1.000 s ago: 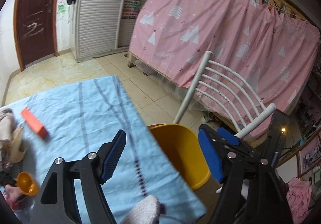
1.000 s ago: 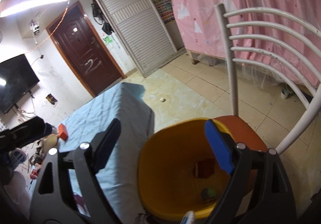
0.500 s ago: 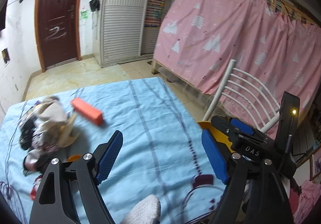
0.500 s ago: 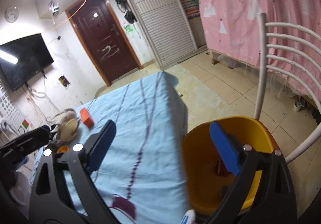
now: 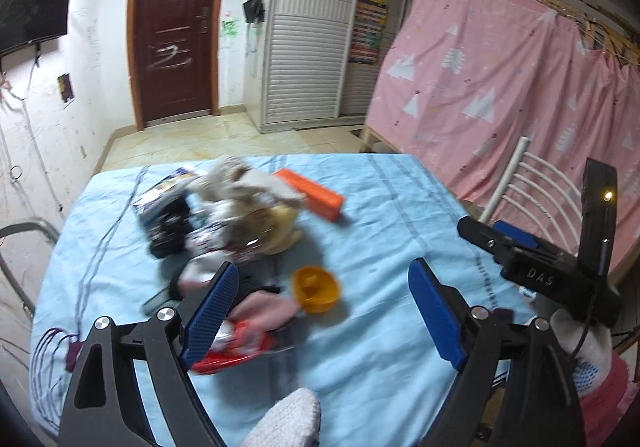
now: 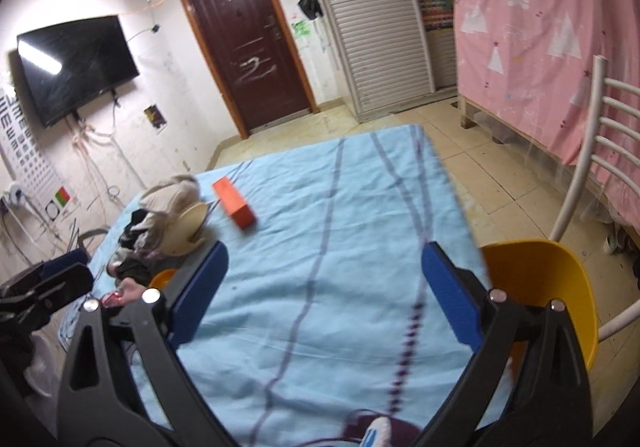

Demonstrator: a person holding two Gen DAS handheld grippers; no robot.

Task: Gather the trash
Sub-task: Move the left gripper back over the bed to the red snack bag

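Trash pile (image 5: 224, 223): a loose heap on the blue tablecloth (image 5: 380, 231), ahead of the left claw (image 5: 320, 311) and a little to its left fingertip's side; blurred, so most single pieces cannot be told apart.
Red wrapper (image 5: 236, 347): lies right at the left claw's left pad; looks like thin crinkly film, so probably light, soft and slippery. Best pinched across a bunched fold, not a flat face.
Orange cup (image 5: 316, 289): between the left claw's pads but beyond them, untouched; likely light, stiff plastic that could skid or tip (a grip over the rim wall seems safest).
Orange box (image 5: 310, 199): farther ahead, at the pile's far edge; stiff-looking carton, best taken across its narrow sides.
Cloth-like scraps (image 5: 244, 183): on top of the heap; soft, will sag and may drag neighbours along.
Left claw: released, nothing between the pads; its jaws have just been opening.
Right claw (image 6: 320, 291): released and empty over bare cloth; jaws have just been opening too.
Yellow bin (image 6: 540, 287): just off the right claw's right pad, beside the table edge, by the white chair (image 6: 592, 151).
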